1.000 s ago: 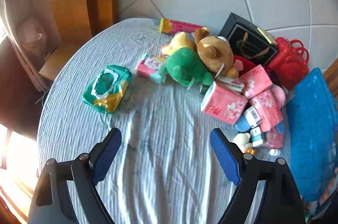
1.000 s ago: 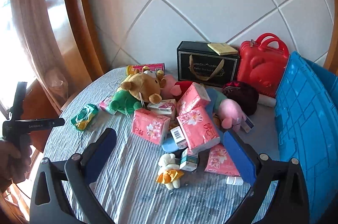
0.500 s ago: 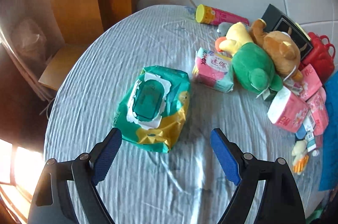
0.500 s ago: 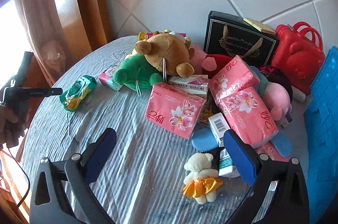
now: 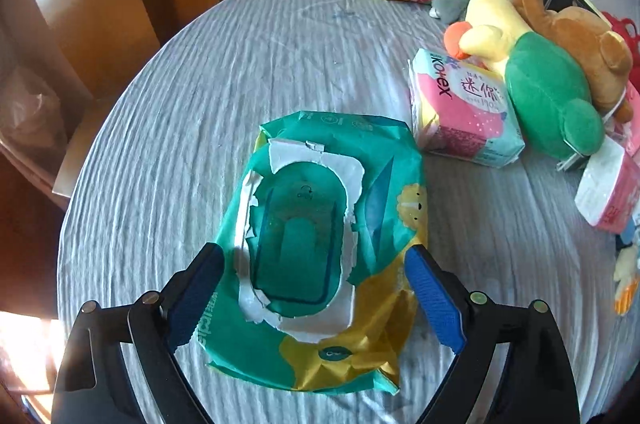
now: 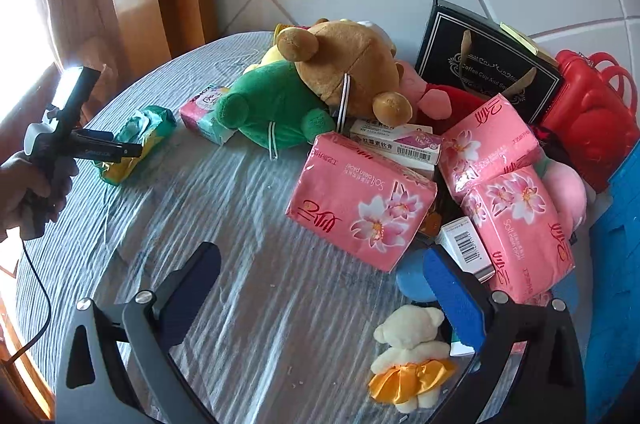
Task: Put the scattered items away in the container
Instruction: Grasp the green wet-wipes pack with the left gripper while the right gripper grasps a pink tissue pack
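A green and yellow wet-wipes pack [image 5: 320, 244] lies flat on the round table. My left gripper [image 5: 314, 298] is open and straddles its near half, one blue pad on each side; whether the pads touch it I cannot tell. The pack also shows in the right wrist view [image 6: 138, 139], with the left gripper [image 6: 108, 151] over it. My right gripper [image 6: 320, 296] is open and empty above the cloth, close to a pink tissue pack [image 6: 360, 207]. The blue container [image 6: 616, 284] stands at the right edge.
A pile lies mid-table: green plush [image 6: 272, 107], brown bear [image 6: 348, 67], more pink tissue packs [image 6: 516, 220], small boxes, a Kotex pack [image 5: 464, 111] and a small white bear [image 6: 412, 352]. A black gift box [image 6: 484, 75] and red case [image 6: 592, 119] stand behind.
My left gripper has moved forward and down until its open jaws flank the wipes pack. My right gripper has moved closer to the pile of tissue packs.
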Demonstrator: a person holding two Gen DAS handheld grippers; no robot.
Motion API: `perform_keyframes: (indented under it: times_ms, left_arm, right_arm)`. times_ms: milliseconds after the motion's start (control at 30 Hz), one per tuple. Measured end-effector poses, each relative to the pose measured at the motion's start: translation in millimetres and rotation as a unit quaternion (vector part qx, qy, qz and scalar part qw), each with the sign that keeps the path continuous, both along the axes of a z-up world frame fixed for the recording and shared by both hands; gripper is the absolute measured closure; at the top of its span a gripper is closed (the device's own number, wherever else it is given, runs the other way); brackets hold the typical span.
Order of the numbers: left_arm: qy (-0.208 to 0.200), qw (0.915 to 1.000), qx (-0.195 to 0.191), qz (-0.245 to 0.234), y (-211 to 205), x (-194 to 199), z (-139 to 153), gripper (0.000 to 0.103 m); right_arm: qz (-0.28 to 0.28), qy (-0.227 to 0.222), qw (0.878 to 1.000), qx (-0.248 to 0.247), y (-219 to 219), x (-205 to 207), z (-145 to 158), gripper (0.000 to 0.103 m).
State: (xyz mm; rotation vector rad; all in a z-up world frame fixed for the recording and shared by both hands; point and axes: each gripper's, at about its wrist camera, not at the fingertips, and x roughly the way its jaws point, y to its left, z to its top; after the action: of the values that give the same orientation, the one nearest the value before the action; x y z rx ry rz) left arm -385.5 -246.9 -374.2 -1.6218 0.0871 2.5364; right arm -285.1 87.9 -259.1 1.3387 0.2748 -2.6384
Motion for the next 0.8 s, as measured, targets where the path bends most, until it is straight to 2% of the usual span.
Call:
perform_keyframes:
  times_ms: [67,100,233,300,367,433,567,667,800]
  left_arm:
    - [-0.001,0.9992,-0.037,-0.012,10,-4,-8,0.0]
    - [0.001,0.9988,-0.047,-0.018,13,-6,-11,0.0]
    - [-0.006,0.9998,-0.018,-0.004,10,-13,-13,0.0]
    - [-0.008,1.0,0.001,-0.002,6,-13,-12,0.011]
    - [-0.005,0.9996,0.027,0.004,2,-11,-5,0.042]
    - [-0.001,0.9991,0.042,0.012,-3,-7,2,0.054]
    - [-0.002,0.9988,0.048,0.009,-4,8,7,0.058]
    - [0.004,0.9977,0.064,0.021,-10,25,13,0.059]
    - [0.017,0.9959,0.082,0.034,-14,53,25,0.059]
  right_arm:
    - [-0.006,-0.004,1.0,0.004,2,-5,-6,0.0]
    - [-0.008,-0.004,1.0,0.009,3,-9,-8,0.0]
    - [0.002,-0.001,0.999,0.04,2,-29,-14,0.0]
    - [0.02,-0.001,0.997,0.072,0,-42,-18,0.0]
    - [0.04,0.0,0.994,0.101,-1,-55,-21,0.0]
    - [0.062,0.002,0.991,0.122,-2,-66,-24,0.0]
    - [0.125,-0.005,0.981,0.147,-8,-87,-32,0.0]
    - [0.157,-0.031,0.976,0.145,-7,-107,-42,0.0]
    - [0.192,-0.097,0.967,0.134,-4,-131,-67,0.0]
